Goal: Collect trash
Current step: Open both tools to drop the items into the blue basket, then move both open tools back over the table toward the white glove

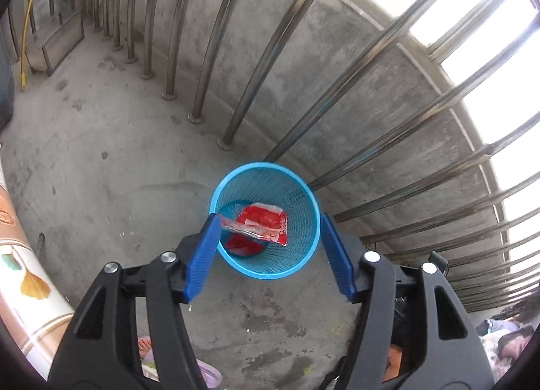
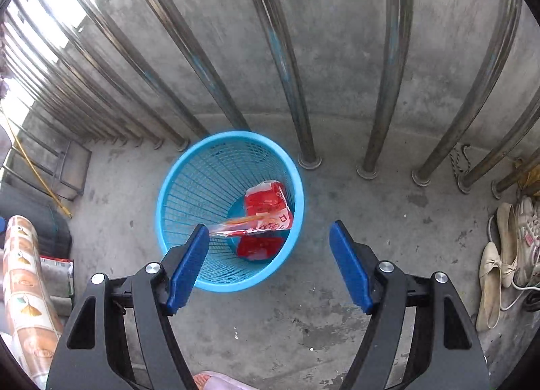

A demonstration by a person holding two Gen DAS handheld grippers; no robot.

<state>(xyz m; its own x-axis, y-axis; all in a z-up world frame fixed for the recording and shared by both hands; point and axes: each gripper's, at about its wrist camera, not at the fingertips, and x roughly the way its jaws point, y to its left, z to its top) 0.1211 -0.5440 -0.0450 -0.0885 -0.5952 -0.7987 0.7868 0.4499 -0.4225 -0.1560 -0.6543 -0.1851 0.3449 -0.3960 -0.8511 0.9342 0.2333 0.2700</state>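
Note:
A light blue mesh basket [image 1: 297, 194] [image 2: 202, 187] stands on the concrete floor by the railing. Red wrappers [image 1: 266, 221] [image 2: 266, 201] lie at its bottom. My left gripper [image 1: 270, 218] hovers over the basket, open, its blue pads [image 1: 202, 255] wide apart. A clear wrapper with red print [image 1: 236, 226] hangs from its left pad tip down into the basket. My right gripper [image 2: 269, 226] is open too, above the basket's near right side. A clear wrapper with an orange strip [image 2: 249, 223] touches its left pad [image 2: 189, 261] and slopes into the basket.
Steel railing bars [image 2: 388, 86] and a concrete wall [image 1: 236, 52] close off the far side. Pale shoes [image 2: 506, 248] lie at the right. A rolled patterned mat [image 2: 23, 272] leans at the left, beside a yellow stick [image 1: 25, 35]. A slippered foot [image 2: 212, 380] shows below.

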